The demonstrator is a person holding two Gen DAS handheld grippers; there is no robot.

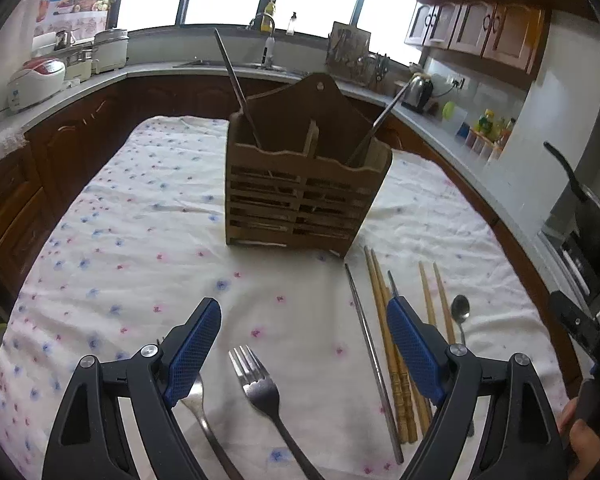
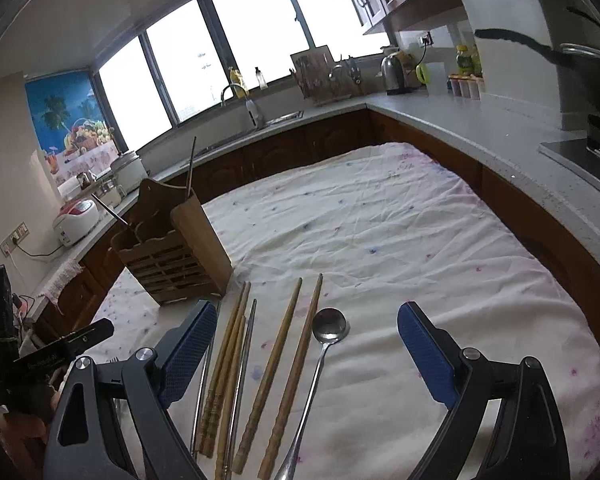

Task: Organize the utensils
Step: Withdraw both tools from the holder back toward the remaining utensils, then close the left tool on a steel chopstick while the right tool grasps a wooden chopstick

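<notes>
Utensils lie in a loose row along the near edge of a counter [image 1: 148, 216] draped in a wrinkled white cloth with small blue and pink flowers. From the left: a steel handle half hidden under the left gripper's finger, then a steel fork [image 1: 260, 388] with tines pointing far, a thin metal chopstick [image 1: 370, 356], a pair of turned wooden chopsticks [image 1: 384, 320], a second wooden pair [image 2: 284, 376] and a steel spoon [image 2: 329, 330] with its bowl toward the far side. All lie flat, roughly parallel, handles toward the near edge.

Behind them, at mid-counter, stands a slatted wooden utensil holder [image 1: 300, 200] with a scalloped front rim and a peaked back board; two thin metal sticks lean out of its left and right compartments. Bare cloth stretches wide to the left of the holder and across the whole far right of the counter, which dark wooden cabinets and a grey worktop surround.

The left gripper [image 1: 304, 340] hovers above the fork with its blue textured pads spread wide, nothing between them. The right gripper [image 2: 306, 344] hangs over the second wooden pair and the spoon, its jaws likewise spread and empty.
</notes>
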